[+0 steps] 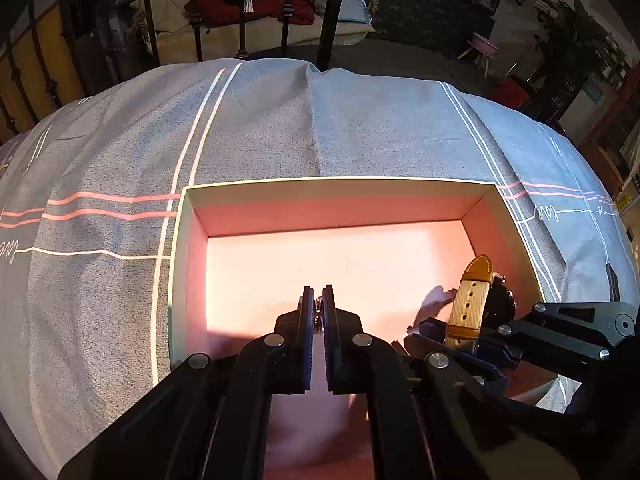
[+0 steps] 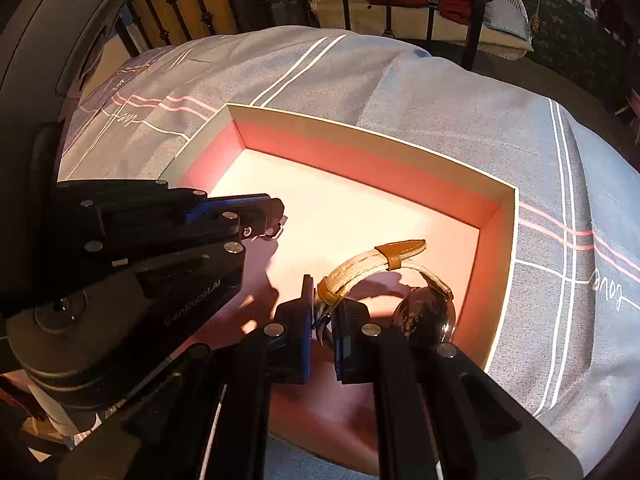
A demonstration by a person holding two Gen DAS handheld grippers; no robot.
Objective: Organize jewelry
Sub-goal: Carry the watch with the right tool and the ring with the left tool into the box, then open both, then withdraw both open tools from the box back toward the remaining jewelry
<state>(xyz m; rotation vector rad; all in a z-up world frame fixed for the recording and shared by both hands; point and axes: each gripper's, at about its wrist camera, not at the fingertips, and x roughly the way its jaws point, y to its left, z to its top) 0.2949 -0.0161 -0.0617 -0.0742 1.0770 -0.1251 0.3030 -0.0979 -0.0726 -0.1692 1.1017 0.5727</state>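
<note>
Both pieces are hanging over the open box on the bed, neither yet set down — the placing looks nearly done. The right gripper is clenching its jaws on the watch by the strap, over the near right corner. The left gripper is pinching a small metal piece, too small to identify. The box floor is otherwise lying bare.

Open shallow cardboard box with pink lining on the grey striped bedspread. Tan-strapped, dark-faced wristwatch inside the box, by its right wall toward the near right corner. Black iron bed rail behind the bedspread's far edge.
</note>
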